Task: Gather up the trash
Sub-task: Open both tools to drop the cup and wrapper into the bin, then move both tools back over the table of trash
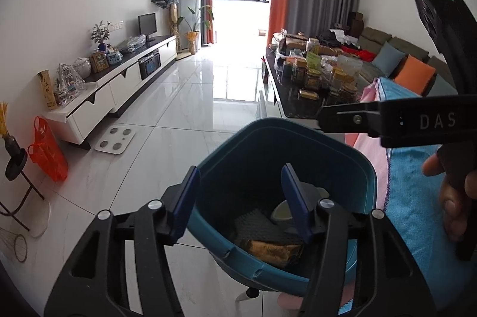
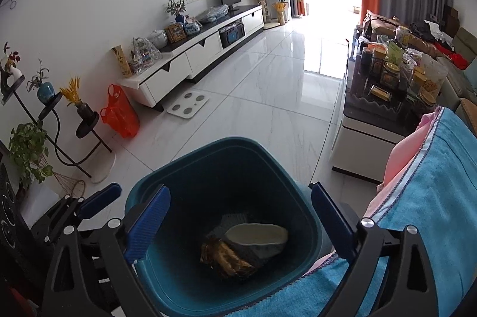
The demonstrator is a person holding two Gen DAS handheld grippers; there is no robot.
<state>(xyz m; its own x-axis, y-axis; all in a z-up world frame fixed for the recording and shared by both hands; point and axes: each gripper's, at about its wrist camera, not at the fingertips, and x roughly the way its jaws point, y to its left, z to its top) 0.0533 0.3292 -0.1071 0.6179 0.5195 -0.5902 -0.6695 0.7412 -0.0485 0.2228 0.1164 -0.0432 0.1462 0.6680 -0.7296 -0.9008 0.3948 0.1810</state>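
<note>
A teal trash bin [image 1: 268, 127] stands on the floor just below both grippers. Inside lie a gold wrapper [image 1: 272, 251], a grey mesh piece [image 1: 259, 226] and a whitish shallow dish-like piece [image 2: 256, 233]. My left gripper [image 1: 240, 199] hangs open over the bin's near rim with nothing between its blue pads. My right gripper [image 2: 240, 224] is open wide above the bin [image 2: 223, 142], also holding nothing. One black finger [image 1: 345, 120] of the right gripper and the hand holding it show at the right of the left wrist view. A blue finger [image 2: 100, 199] of the left gripper shows at the lower left of the right wrist view.
A blue towel [image 2: 432, 197] over pink cloth lies close on the right of the bin. Behind it stands a dark coffee table [image 1: 295, 108] crowded with jars. An orange bag [image 1: 47, 153], a white scale [image 1: 114, 139], a plant stand [image 2: 53, 120] and a long TV cabinet [image 1: 119, 84] line the left wall.
</note>
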